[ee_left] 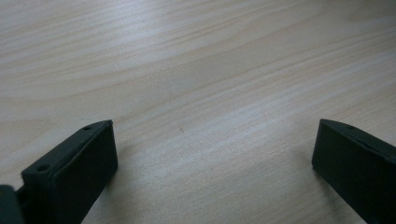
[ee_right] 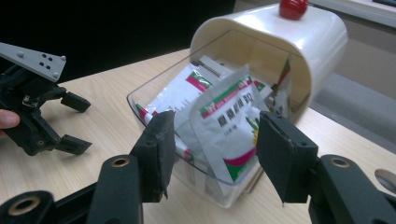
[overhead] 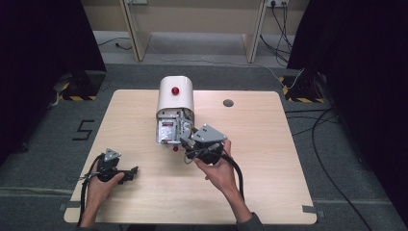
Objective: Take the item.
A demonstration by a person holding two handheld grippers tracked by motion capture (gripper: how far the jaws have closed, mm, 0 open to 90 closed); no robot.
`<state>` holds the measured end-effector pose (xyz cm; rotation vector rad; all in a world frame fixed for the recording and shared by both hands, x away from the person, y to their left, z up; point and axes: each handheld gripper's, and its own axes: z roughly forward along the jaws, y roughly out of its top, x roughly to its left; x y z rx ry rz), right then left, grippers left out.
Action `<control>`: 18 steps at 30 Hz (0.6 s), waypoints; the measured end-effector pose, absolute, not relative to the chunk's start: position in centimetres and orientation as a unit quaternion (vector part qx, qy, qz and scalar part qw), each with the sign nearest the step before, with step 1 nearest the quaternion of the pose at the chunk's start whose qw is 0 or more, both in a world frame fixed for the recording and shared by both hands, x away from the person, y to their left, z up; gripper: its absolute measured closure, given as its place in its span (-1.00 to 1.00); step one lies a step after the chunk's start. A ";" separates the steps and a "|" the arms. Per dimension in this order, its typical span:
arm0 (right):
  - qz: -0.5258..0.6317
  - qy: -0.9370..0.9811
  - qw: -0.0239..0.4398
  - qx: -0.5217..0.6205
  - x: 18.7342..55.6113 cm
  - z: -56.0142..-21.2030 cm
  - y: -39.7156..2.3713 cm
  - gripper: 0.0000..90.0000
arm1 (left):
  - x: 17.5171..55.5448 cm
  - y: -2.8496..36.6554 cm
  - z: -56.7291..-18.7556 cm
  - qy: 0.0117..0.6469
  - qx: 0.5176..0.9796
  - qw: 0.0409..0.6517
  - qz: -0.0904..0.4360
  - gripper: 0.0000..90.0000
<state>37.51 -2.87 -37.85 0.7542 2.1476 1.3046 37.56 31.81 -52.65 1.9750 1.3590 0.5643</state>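
Sachet (ee_right: pixel 229 126), white with green and red print, stands upright at the open front of a clear tray (ee_right: pixel 140 100) under a cream cover (ee_right: pixel 299 32) mid-counter (overhead: pixel 260 144). Right gripper (ee_right: pixel 210 144) straddles it, jaws apart, not gripping. Left gripper (overhead: pixel 130 174) rests released on bare counter, well apart.

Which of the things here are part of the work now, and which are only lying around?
In use: right gripper, open around a sachet; clear drawer of the white box with more sachets.

Not in use: left gripper, open over bare table; table's grommet hole; floor cables.
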 end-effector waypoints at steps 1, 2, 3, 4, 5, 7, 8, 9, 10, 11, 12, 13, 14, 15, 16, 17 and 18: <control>0.480 0.793 0.257 0.275 37.6 -37.8 -2.6 0.09 | 37.6 31.8 -52.7 0.520 0.756 0.333 0.216 -1.00; 0.479 0.794 0.259 0.270 37.6 -37.8 -2.4 0.10 | 37.6 31.8 -52.7 0.521 0.756 0.333 0.216 -1.00; 0.478 0.795 0.258 0.271 37.7 -37.8 -2.1 0.12 | 37.6 31.8 -52.7 0.521 0.756 0.333 0.216 -1.00; 0.474 0.798 0.258 0.268 37.9 -38.0 -1.6 0.14 | 37.6 31.8 -52.6 0.520 0.756 0.333 0.216 -1.00; 0.474 0.798 0.258 0.268 37.9 -38.0 -1.6 0.14 | 37.6 31.8 -52.7 0.521 0.756 0.333 0.216 -1.00; 0.468 0.802 0.262 0.265 38.2 -38.1 -1.1 0.16 | 37.6 31.8 -52.7 0.521 0.756 0.333 0.216 -1.00; 0.465 0.802 0.265 0.266 38.3 -38.2 -1.0 0.18 | 37.6 31.8 -52.7 0.521 0.756 0.333 0.216 -1.00; 0.462 0.802 0.269 0.268 38.6 -38.3 -0.7 0.21 | 37.6 31.8 -52.7 0.521 0.755 0.334 0.216 -1.00; 0.462 0.802 0.269 0.268 38.6 -38.3 -0.7 0.21 | 37.6 31.8 -52.7 0.520 0.756 0.333 0.216 -1.00; 0.461 0.801 0.271 0.269 38.7 -38.3 -0.7 0.22 | 37.6 31.8 -52.7 0.520 0.756 0.333 0.216 -1.00; 0.460 0.801 0.273 0.269 38.9 -38.3 -0.7 0.24 | 37.6 31.8 -52.7 0.521 0.756 0.333 0.216 -1.00; 0.460 0.800 0.274 0.271 39.0 -38.3 -0.7 0.25 | 37.6 31.8 -52.7 0.521 0.756 0.333 0.216 -1.00; 0.459 0.800 0.273 0.274 39.2 -38.4 -0.7 0.26 | 37.6 31.8 -52.7 0.521 0.756 0.333 0.216 -1.00; 0.454 0.802 0.276 0.275 39.4 -38.5 -0.8 0.27 | 37.6 31.8 -52.7 0.521 0.756 0.333 0.216 -1.00; 0.454 0.802 0.276 0.275 39.4 -38.5 -0.8 0.27 | 37.6 31.8 -52.7 0.521 0.756 0.333 0.216 -1.00; 0.453 0.801 0.276 0.277 39.5 -38.5 -0.9 0.27 | 37.6 31.8 -52.7 0.521 0.756 0.333 0.216 -1.00; 0.453 0.800 0.275 0.281 39.6 -38.6 -0.9 0.28 | 37.6 31.8 -52.7 0.520 0.756 0.333 0.216 -1.00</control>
